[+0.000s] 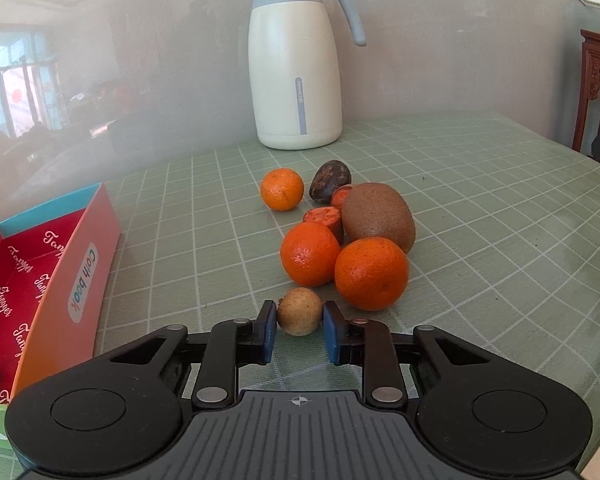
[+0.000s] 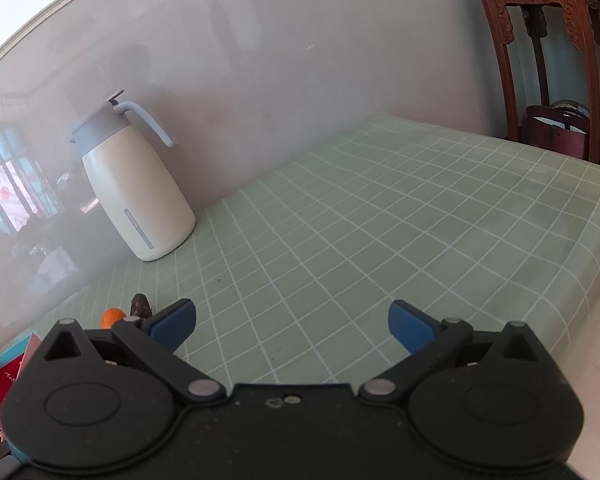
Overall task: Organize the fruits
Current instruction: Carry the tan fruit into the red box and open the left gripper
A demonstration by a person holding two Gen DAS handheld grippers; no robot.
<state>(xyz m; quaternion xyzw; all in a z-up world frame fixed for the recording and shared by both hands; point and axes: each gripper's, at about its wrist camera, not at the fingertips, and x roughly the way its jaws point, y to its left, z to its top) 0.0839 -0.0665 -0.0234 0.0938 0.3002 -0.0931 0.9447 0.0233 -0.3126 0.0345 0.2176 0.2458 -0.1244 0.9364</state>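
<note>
Left hand-held gripper (image 1: 299,330) pinching longan (image 1: 299,311); box (image 1: 82,276) reads "Cloth book".

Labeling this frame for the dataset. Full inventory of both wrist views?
small tan fruit: 1, tan, between the left gripper's pads
oranges: 3 whole, orange, on the table beside the kiwi
kiwi: 1, brown, behind the front oranges
dark fruit: 1, dark brown, behind the pile
cut orange-fleshed pieces: 2, mid-pile
box: 1, open, red inside, left of the fruit; something dark in its near corner
jug: 1, cream with grey lid, by the wall
table: green checked cloth
wooden stand: 1, brown, far right
left gripper: narrowed around the tan fruit
right gripper: open, empty
</note>
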